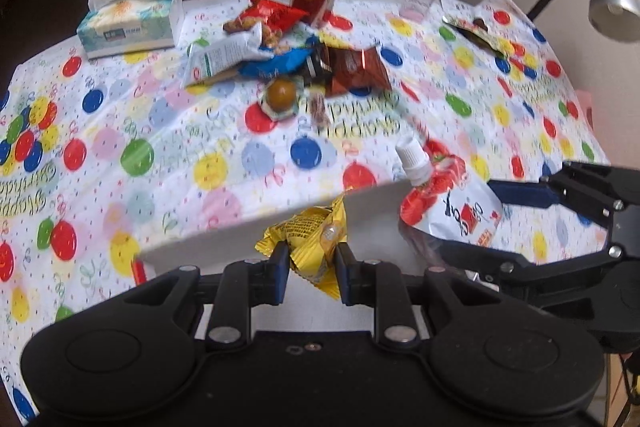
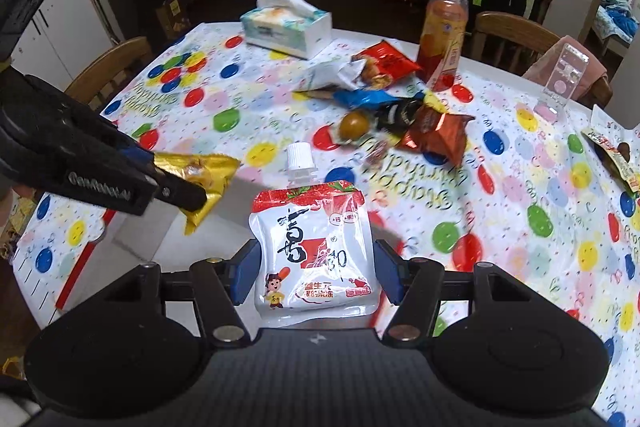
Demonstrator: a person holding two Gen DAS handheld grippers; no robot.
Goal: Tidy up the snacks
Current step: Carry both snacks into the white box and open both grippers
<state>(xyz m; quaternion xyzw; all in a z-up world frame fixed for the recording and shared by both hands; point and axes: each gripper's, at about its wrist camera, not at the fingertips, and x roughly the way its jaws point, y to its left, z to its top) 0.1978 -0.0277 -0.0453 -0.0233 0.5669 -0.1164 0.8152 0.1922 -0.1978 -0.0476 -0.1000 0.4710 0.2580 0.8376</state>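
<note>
A: why's each gripper carrying a snack?
B: both over the white box (image 1: 248, 227). Left gripper (image 1: 312, 261) fingers pinch the yellow pack (image 1: 308, 239), right gripper (image 2: 316, 271) fingers clamp the pouch (image 2: 312, 247), probably for dropping in

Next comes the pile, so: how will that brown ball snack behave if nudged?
The brown ball looks round and glossy, so it probably rolls. Its crinkled wrapper may slow it. It seems small, likely light.
</note>
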